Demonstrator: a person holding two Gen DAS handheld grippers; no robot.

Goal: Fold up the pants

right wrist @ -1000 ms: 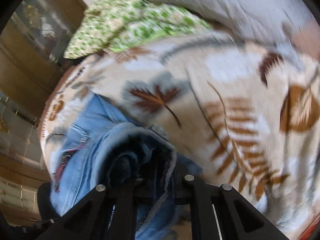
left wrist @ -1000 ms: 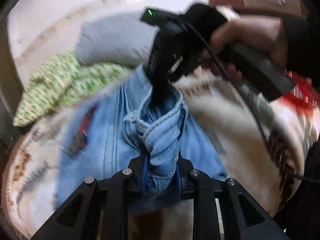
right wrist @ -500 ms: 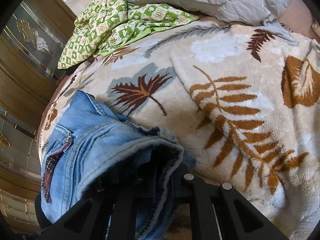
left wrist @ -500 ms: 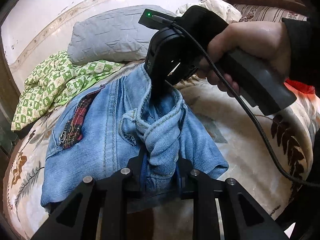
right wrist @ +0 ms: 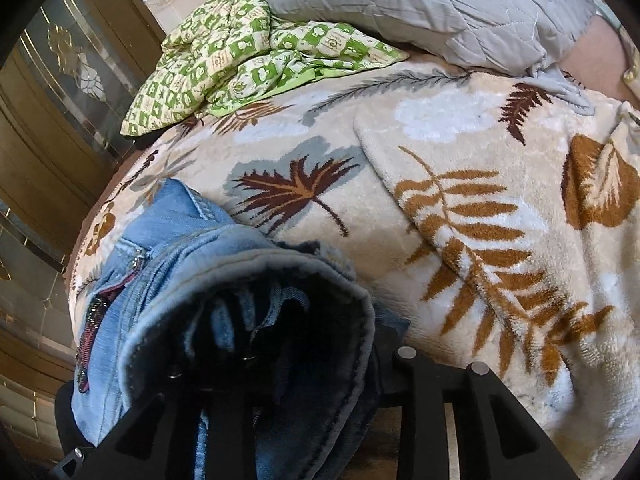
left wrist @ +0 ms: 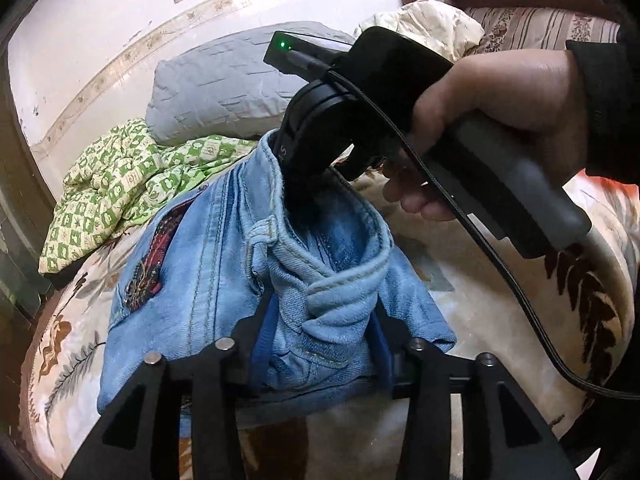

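Note:
Light blue jeans (left wrist: 200, 264) with a red embroidered patch lie bunched on a leaf-patterned blanket. My left gripper (left wrist: 320, 340) is shut on a thick fold of the waistband, close to the camera. My right gripper (left wrist: 304, 184) shows in the left wrist view, held by a hand, its tips buried in the far side of the waistband. In the right wrist view the jeans (right wrist: 168, 280) drape over my right gripper (right wrist: 280, 344) and hide its fingertips; the denim is bunched between them.
The beige leaf-patterned blanket (right wrist: 460, 220) covers the bed. A green checked quilt (right wrist: 240, 52) and a grey pillow (right wrist: 420, 4) lie at the head. A wooden cabinet with glass doors (right wrist: 48, 100) stands at the left. A black cable (left wrist: 500, 272) hangs from the right gripper.
Both grippers have lowered the held waistband toward the blanket and kept their grip. The jeans have spread and settled more on the bed. The earlier motion blur is gone.

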